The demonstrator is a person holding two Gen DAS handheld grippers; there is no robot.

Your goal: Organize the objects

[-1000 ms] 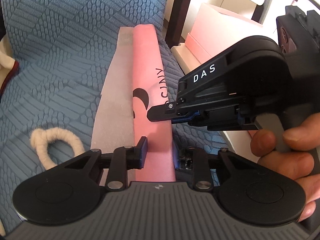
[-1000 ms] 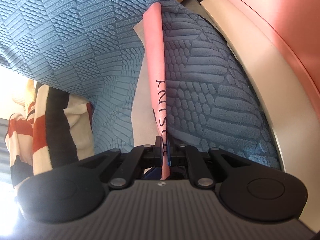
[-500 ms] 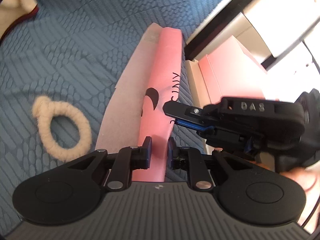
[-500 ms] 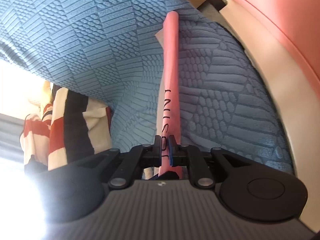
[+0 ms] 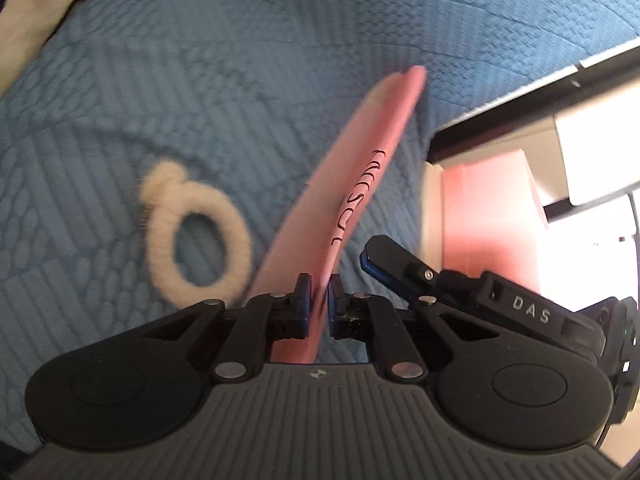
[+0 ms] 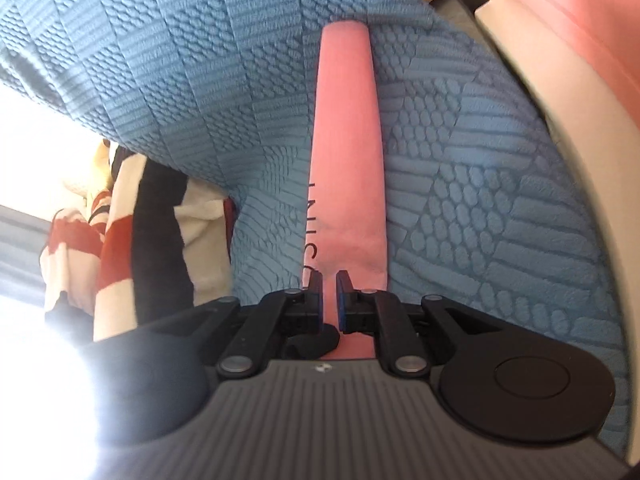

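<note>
Pinching pink folded cloth (image 5: pixel 352 184) (dark lettering), left tool (image 5: pixel 319 289), right tool (image 6: pixel 329 285) both clamped.

A blue quilted cover (image 5: pixel 280 60) with embossed geometric patterning fills most of both views. At its right edge run a dark frame (image 5: pixel 520 104) and a cream ledge (image 6: pixel 560 100) with a pink panel (image 5: pixel 492 216) beside it. Strong glare (image 6: pixel 36 320) washes out the lower left of the right wrist view; a red, black and cream striped cloth (image 6: pixel 120 248) hangs there.
</note>
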